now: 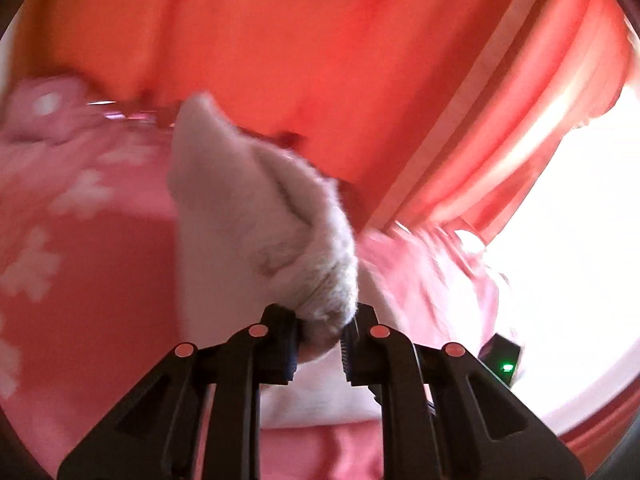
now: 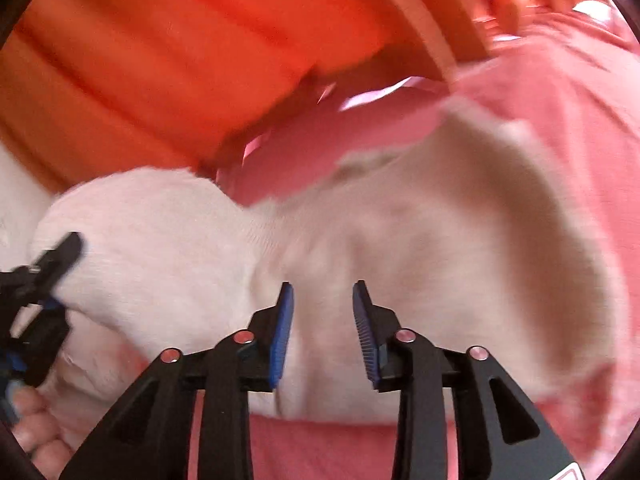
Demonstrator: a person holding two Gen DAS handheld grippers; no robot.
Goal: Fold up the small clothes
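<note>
A small cream knitted garment (image 1: 240,208) is lifted in a bunch off the pink bedcover. My left gripper (image 1: 322,320) is shut on a gathered edge of it, fabric bulging out between the pads. In the right wrist view the same garment (image 2: 440,240) spreads wide and blurred beyond my right gripper (image 2: 323,308). That gripper's blue pads stand apart, and nothing is pinched between them. The left gripper (image 2: 60,256) shows at the far left, clamped on the garment's raised end, with a person's fingers (image 2: 36,420) below it.
A pink bedcover with white flowers (image 1: 80,240) lies under the garment. Orange curtains (image 1: 320,40) hang close behind, with a bright window (image 1: 580,240) to the right. A black device with a green light (image 1: 504,356) sits beside the left gripper.
</note>
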